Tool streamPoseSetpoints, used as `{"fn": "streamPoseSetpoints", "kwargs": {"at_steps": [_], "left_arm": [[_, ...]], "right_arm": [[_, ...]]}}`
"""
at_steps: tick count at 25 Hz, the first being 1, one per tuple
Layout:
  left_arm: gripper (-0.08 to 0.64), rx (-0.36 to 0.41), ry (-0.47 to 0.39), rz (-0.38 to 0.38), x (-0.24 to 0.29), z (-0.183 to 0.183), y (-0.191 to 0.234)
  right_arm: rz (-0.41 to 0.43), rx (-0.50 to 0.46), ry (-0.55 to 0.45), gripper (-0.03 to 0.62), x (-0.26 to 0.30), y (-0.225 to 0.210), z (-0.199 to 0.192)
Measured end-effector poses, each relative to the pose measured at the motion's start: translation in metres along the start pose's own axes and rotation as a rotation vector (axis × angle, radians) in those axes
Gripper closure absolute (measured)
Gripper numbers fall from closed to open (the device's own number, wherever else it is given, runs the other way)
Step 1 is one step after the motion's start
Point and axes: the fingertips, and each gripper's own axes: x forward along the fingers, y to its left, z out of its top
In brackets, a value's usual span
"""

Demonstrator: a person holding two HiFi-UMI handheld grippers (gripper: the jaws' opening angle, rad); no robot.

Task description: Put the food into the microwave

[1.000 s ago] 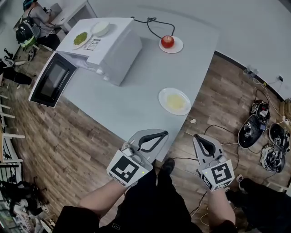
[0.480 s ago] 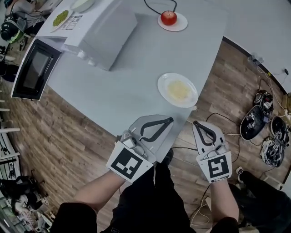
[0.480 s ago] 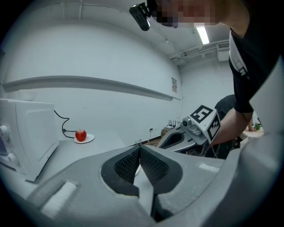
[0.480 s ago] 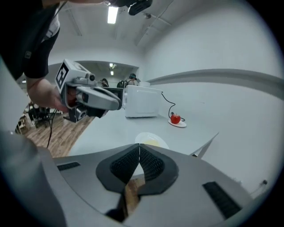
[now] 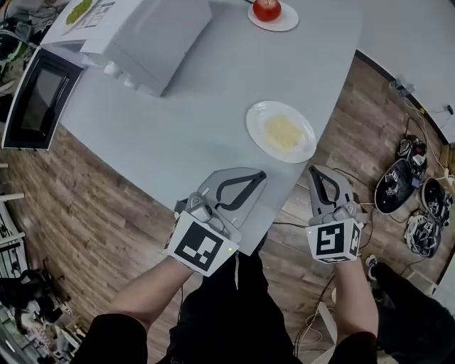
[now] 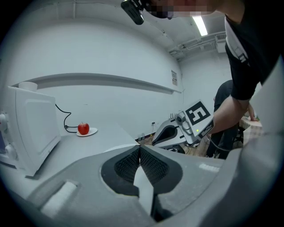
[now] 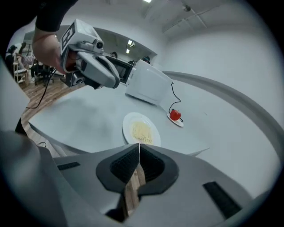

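A white plate of pale noodles (image 5: 281, 131) lies near the table's front right edge and also shows in the right gripper view (image 7: 141, 130). The white microwave (image 5: 146, 35) stands at the far left with its door (image 5: 35, 96) swung open. Farther back, a red apple (image 5: 267, 9) sits on a small plate. My left gripper (image 5: 261, 174) is shut and empty over the table's near edge, left of the noodle plate. My right gripper (image 5: 313, 171) is shut and empty, just off the table's edge below the plate's right side.
A plate of green food (image 5: 78, 10) rests on top of the microwave. Black gear and cables (image 5: 412, 192) lie on the wooden floor at the right. A power cord (image 6: 64, 119) runs along the table behind the microwave.
Both grippers have sunk and edged toward the noodle plate. The right gripper has rolled, so its marker cube now faces up squarely. The head view has tipped down, pushing the microwave toward the top edge.
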Motion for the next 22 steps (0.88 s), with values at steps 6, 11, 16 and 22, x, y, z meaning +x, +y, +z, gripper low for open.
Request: {"fn": "streamPoseSetpoints", "kwargs": {"at_steps": [6, 11, 16, 22], "left_arm": [[0.552, -0.008, -0.004, 0.000, 0.006, -0.010, 0.004], [0.552, -0.024, 0.006, -0.001, 0.011, -0.019, 0.004], [0.552, -0.032, -0.006, 0.006, 0.008, -0.021, 0.006], [0.552, -0.045, -0.003, 0.015, 0.006, -0.025, 0.008]], "right_arm": [[-0.020, -0.205, 0.073, 0.575, 0.020, 0.005, -0.014], [-0.040, -0.333, 0.118, 0.572, 0.030, 0.004, -0.022], [-0.071, -0.444, 0.166, 0.499, 0.036, 0.002, -0.025], [-0.076, -0.580, 0.161, 0.494, 0.042, 0.002, -0.020]]}}
